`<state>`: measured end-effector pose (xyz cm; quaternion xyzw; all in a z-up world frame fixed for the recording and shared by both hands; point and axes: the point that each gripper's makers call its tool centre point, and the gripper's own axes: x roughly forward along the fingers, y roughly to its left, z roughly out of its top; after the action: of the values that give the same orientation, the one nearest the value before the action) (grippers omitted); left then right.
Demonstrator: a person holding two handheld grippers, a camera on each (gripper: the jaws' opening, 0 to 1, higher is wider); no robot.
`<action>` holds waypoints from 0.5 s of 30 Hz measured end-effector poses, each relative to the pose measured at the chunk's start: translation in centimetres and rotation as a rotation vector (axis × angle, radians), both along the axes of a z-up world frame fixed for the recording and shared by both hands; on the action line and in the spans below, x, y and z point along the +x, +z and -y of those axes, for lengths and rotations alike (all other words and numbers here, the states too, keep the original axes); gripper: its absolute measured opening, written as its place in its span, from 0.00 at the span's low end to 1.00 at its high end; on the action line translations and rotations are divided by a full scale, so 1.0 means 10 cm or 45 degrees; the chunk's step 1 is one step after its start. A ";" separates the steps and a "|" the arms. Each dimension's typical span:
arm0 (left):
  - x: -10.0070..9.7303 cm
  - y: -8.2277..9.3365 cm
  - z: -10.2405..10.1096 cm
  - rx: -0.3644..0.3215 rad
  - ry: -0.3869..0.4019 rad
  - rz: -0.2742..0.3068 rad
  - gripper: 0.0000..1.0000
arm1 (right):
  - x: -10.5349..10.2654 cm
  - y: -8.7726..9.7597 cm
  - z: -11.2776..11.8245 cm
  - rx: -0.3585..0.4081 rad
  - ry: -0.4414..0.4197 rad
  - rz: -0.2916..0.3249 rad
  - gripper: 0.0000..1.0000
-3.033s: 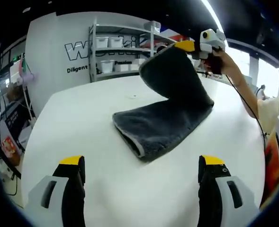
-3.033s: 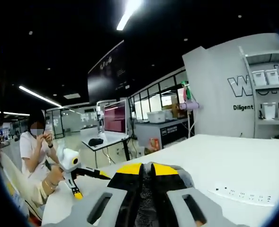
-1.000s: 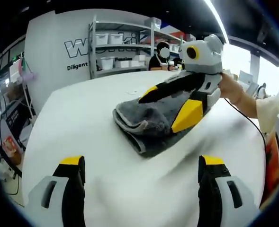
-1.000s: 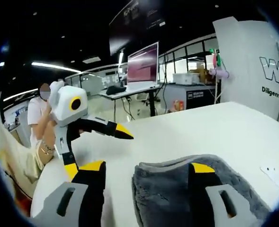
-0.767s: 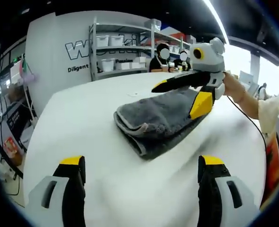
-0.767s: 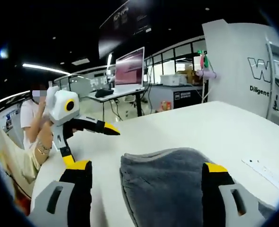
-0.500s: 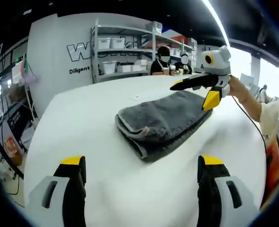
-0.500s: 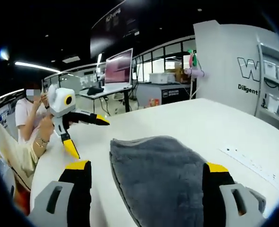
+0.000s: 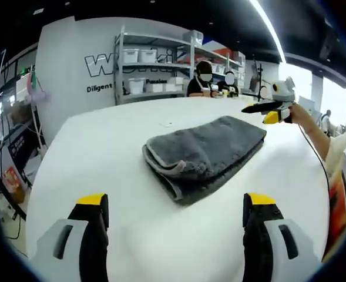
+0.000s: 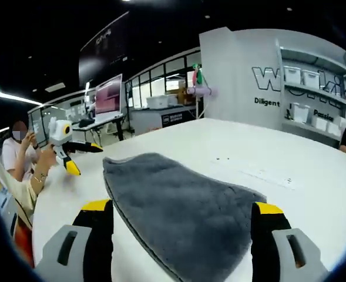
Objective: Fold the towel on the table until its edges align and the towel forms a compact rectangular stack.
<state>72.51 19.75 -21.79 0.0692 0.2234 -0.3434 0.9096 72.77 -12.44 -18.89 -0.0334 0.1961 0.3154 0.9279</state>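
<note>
A dark grey towel (image 9: 202,150) lies folded in a thick flat stack on the white table (image 9: 102,153). Its layered fold edge faces the left gripper view. My left gripper (image 9: 175,235) hovers open over the near table edge, short of the towel. My right gripper (image 9: 261,113) is held by a hand at the towel's far right, jaws apart and off the cloth. In the right gripper view the towel (image 10: 178,205) spreads out just ahead of my open right gripper (image 10: 181,238). The left gripper (image 10: 86,157) is beyond the towel at the left, in a person's hand.
Metal shelves with white bins (image 9: 155,64) stand behind the table against a lettered white wall. Two people (image 9: 205,76) sit past the far edge. A desk with a monitor (image 10: 108,97) stands off the table's side. Bare tabletop surrounds the towel.
The right gripper has let go of the towel's upper layer and pulled back to the right, off the cloth. The towel now lies flat, folded over itself. The left gripper stays put.
</note>
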 end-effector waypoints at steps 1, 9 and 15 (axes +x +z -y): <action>0.00 -0.01 0.00 -0.001 -0.001 -0.003 0.93 | -0.02 -0.01 0.06 0.001 -0.008 0.001 0.99; -0.03 -0.06 0.04 -0.023 -0.016 -0.035 0.92 | -0.27 -0.13 0.39 0.034 -0.033 -0.004 0.99; -0.01 0.00 0.04 -0.048 -0.020 0.000 0.83 | -0.45 -0.25 0.50 -0.020 -0.010 0.001 0.99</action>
<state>72.38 19.38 -21.80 0.0538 0.2163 -0.3545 0.9081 68.30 -17.47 -21.39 -0.0402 0.1985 0.3102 0.9289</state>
